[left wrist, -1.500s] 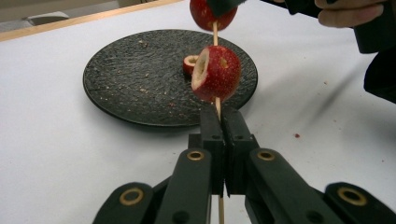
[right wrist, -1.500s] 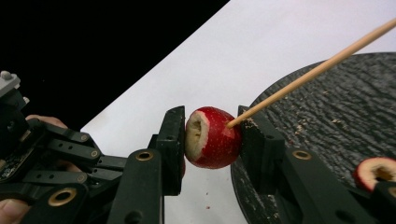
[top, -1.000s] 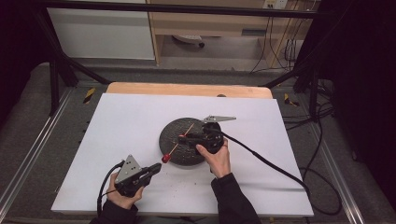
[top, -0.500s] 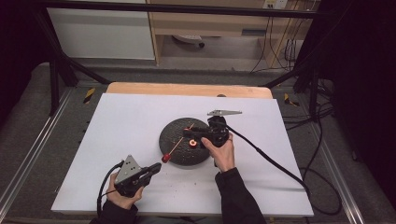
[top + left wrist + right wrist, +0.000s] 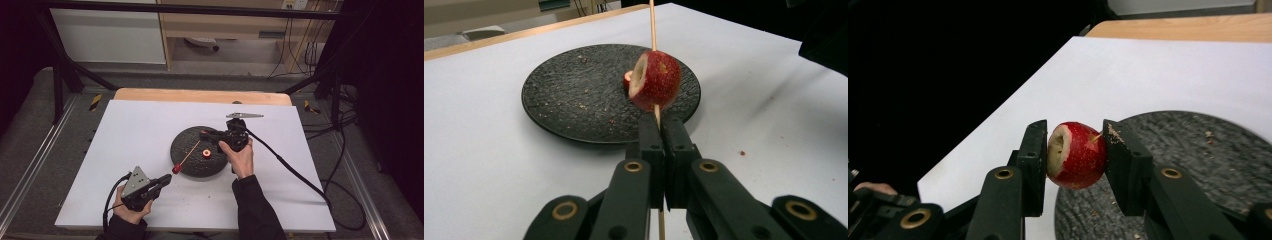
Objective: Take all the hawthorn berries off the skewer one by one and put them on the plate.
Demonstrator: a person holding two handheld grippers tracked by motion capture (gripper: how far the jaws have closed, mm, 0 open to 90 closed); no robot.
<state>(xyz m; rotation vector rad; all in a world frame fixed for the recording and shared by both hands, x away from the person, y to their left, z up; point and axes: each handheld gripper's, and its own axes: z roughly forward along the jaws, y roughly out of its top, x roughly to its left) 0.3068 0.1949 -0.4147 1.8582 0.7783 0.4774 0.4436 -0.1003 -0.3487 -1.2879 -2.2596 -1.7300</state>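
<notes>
Left gripper (image 5: 659,131) clamps the skewer (image 5: 653,22) below its fruit (image 5: 655,80); right gripper (image 5: 1073,150), at the plate's (image 5: 186,142) 2 o'clock, clamps a second fruit (image 5: 1075,155). Off-centre threading could split it.

This looks like a lab or recording workspace rather than a home. The bench (image 5: 150,130), a white sheet over a wooden top, stands inside a black metal frame (image 5: 60,75) whose struts slant down to either side of it. Beyond the bench's far edge are plain cabinets (image 5: 107,35), and cables (image 5: 300,50) hang and trail across the grey floor (image 5: 30,150) to its right.
</notes>
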